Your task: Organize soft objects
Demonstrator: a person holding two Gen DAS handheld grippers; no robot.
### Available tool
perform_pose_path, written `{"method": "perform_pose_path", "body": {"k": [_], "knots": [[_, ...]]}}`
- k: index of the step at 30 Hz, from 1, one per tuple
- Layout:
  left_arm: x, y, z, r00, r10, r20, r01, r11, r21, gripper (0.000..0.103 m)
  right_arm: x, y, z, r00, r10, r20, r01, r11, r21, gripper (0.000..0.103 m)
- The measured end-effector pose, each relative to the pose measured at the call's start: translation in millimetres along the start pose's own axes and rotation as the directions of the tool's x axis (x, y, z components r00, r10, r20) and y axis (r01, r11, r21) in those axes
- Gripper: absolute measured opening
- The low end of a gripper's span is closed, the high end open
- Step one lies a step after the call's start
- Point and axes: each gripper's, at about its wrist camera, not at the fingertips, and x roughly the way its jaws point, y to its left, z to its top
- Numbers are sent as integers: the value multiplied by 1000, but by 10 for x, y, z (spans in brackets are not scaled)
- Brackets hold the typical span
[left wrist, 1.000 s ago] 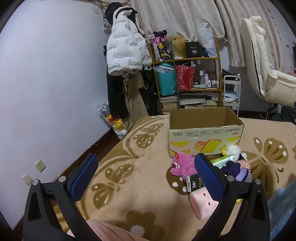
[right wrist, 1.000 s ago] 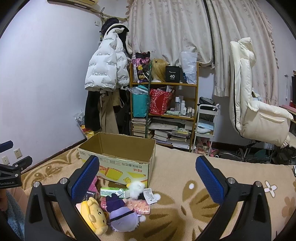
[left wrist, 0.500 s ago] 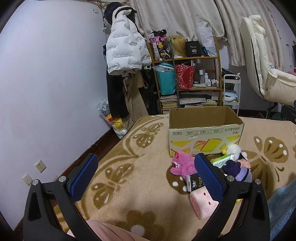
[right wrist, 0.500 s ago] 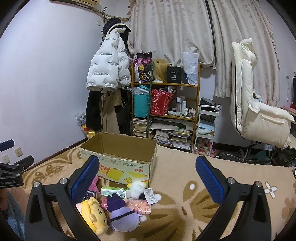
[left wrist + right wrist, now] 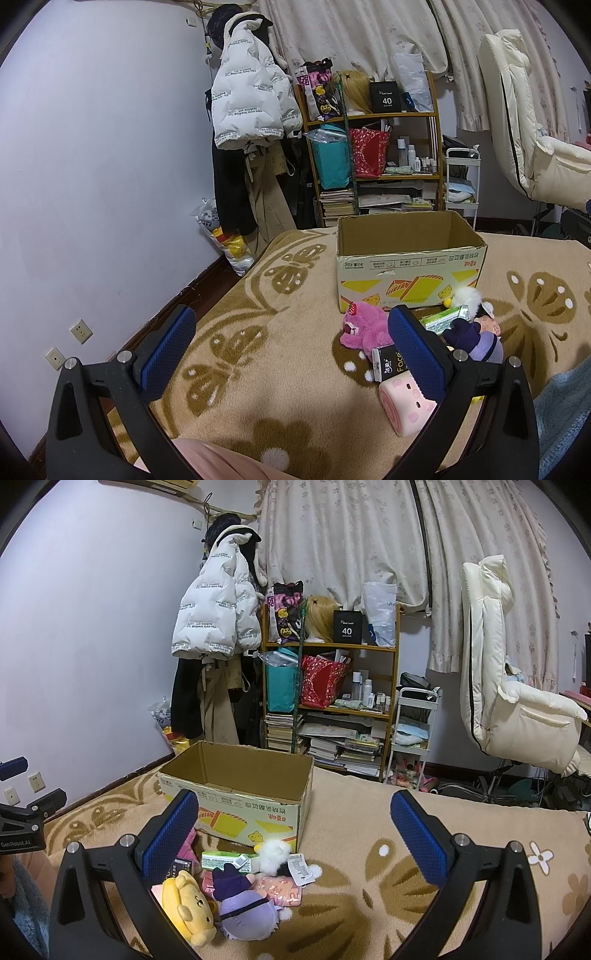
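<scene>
- Lying in a tight heap on the rug (image 5: pixel 280 373), just in front of the box (image 5: pixel 410 266), are the soft things: a pink plush (image 5: pixel 364 326), a purple doll (image 5: pixel 245 910), a yellow plush (image 5: pixel 188 899), a white fluffy toy (image 5: pixel 273 854), a pink roll (image 5: pixel 406 408), plus a green pack (image 5: pixel 225 860) and a dark "Face" pack (image 5: pixel 389 363).
- The box stands open, and no toy shows inside it; by my reading sorting has not begun.
- Risk one: the toys touch and overlap, so a closing grip could pinch two at once, or catch only fur or the paper tag (image 5: pixel 301 867) on the white toy, and the piece would slip out on the lift.
- Risk two: the packs sit among the plush. They may not count as soft, though that is unclear from here; grabbing one by mistake would spoil the sort.
- Risk three: the box looks light, so a toy dragged over its near wall could push or tip it rather than drop in.
- The left gripper (image 5: pixel 291 354) hangs over bare rug with jaws spread wide, holding nothing; its right finger hides part of the heap.
- The right gripper (image 5: pixel 295 842) is likewise spread and empty, above the heap.
- Both aim near the same heap, so they could collide.
</scene>
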Motion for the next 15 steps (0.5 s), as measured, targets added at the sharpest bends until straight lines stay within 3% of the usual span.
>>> {"method": "perform_pose_path", "body": {"k": [15], "knots": [[-6,9,16,1000,0,-7,0,1000,-1,103,0,-8,6,1000,2,-3,-2,1000,-1,103]]}}
